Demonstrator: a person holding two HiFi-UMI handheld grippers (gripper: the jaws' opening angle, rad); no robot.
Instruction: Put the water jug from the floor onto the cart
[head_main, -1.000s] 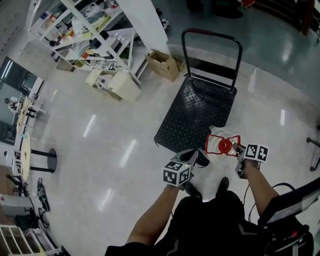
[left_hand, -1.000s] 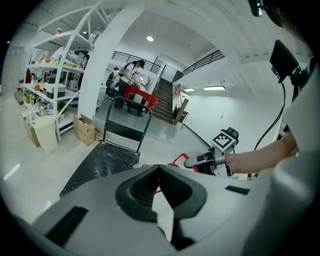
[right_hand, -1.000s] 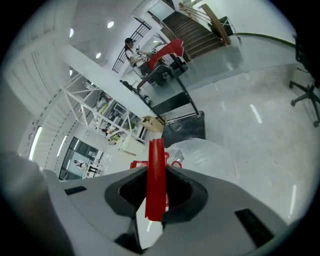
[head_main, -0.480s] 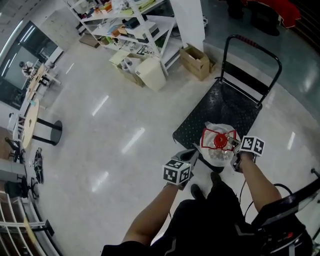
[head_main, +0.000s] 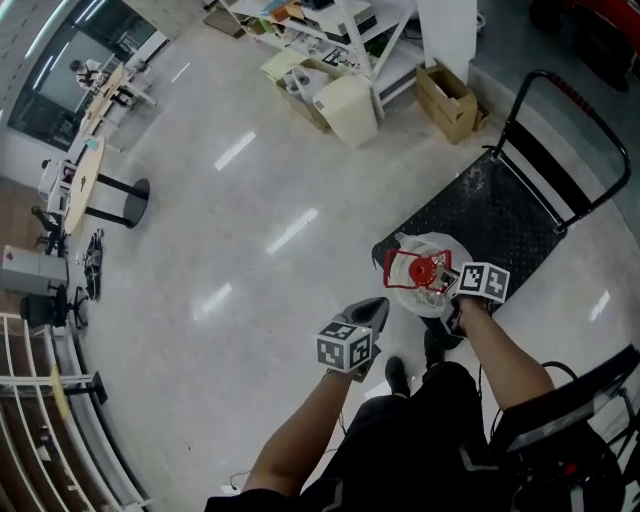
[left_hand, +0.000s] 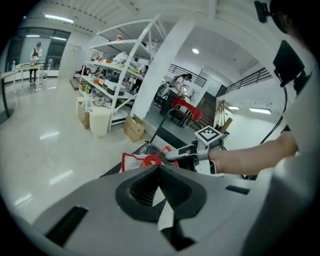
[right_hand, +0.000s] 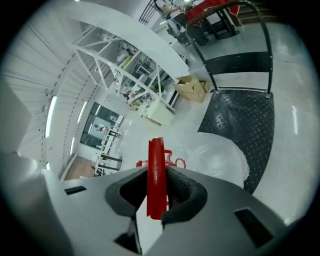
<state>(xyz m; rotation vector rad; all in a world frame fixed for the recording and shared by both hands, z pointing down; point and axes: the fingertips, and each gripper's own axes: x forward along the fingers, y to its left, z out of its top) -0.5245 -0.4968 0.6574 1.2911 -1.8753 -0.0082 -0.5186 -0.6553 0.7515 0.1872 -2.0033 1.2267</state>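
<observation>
The water jug (head_main: 425, 262) is clear with a red cap and a red carry handle (right_hand: 155, 150). My right gripper (head_main: 452, 291) is shut on that handle, and the red bar stands upright between its jaws (right_hand: 156, 172). The jug body (right_hand: 216, 157) hangs over the near corner of the black cart deck (head_main: 495, 210); whether it touches the deck I cannot tell. My left gripper (head_main: 368, 313) is left of the jug, over the floor, shut with nothing in it (left_hand: 160, 169). From the left gripper view, the jug handle (left_hand: 144, 161) and the right gripper (left_hand: 181, 153) are just ahead.
The cart's upright push bar (head_main: 590, 112) stands at its far end. A cardboard box (head_main: 447, 98), a white bin (head_main: 350, 108) and white shelving (head_main: 335, 25) lie beyond the cart's left side. A round stand table (head_main: 85, 185) is far left. My shoes (head_main: 397, 375) are below the grippers.
Both grippers and the jug have moved toward the cart. The jug was over the floor in front of the cart and now hangs over its near corner. The right grip is unchanged.
</observation>
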